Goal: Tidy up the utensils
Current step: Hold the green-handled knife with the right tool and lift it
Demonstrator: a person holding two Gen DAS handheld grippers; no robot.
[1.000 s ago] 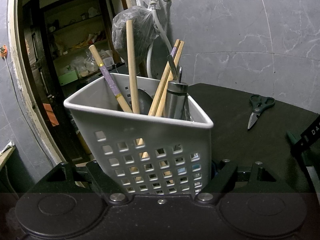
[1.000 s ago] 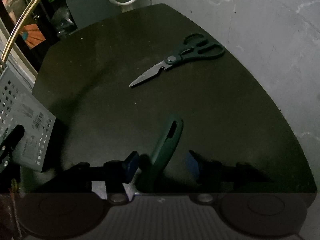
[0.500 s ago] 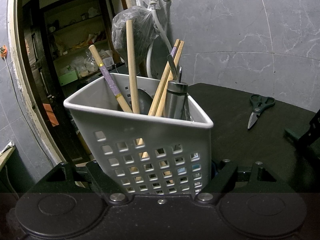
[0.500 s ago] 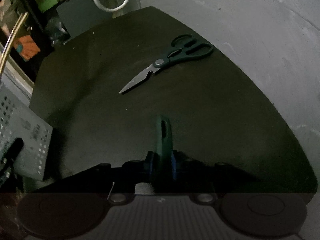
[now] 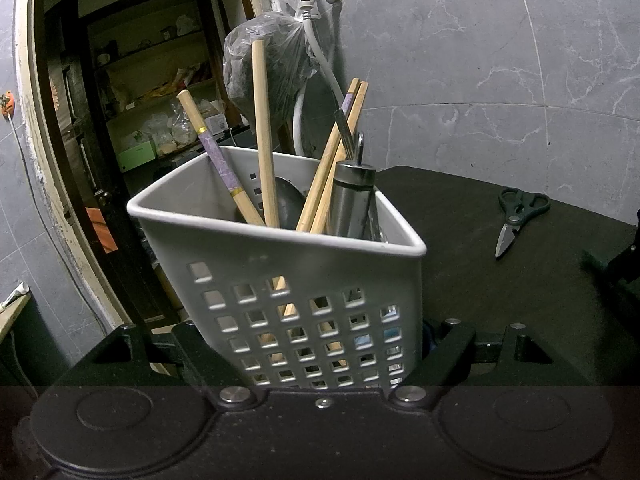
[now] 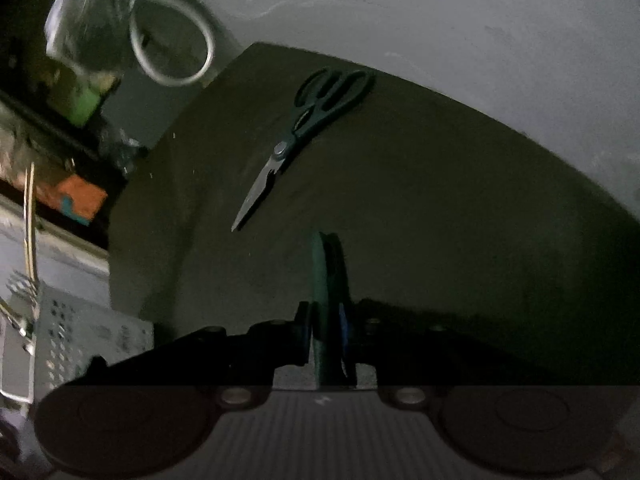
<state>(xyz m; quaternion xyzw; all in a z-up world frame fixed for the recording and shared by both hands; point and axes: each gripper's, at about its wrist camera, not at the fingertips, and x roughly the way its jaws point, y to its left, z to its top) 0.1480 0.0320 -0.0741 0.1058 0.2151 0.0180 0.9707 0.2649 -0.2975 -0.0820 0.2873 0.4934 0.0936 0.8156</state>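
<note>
R fingers [image 6: 325, 328] clamp green handle [image 6: 320, 280]; L grips basket [image 5: 280, 276]

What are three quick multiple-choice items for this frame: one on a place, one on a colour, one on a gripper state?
1. Where do the scissors lie?
A. inside the caddy
B. flat on the dark table
C. hanging on the tap

2. What colour is the utensil caddy?
A. light grey
B. red
C. yellow

3. What is the right gripper doing?
A. wide open over the scissors
B. shut on a green handle
C. out of view

Key: 1 B, the scissors rest closed on the table, apart from both grippers. 2 A, the perforated caddy between the fingers of the left gripper is pale grey plastic. 3 B, the fingers press both sides of the green handle, which sticks forward from between them.
</note>
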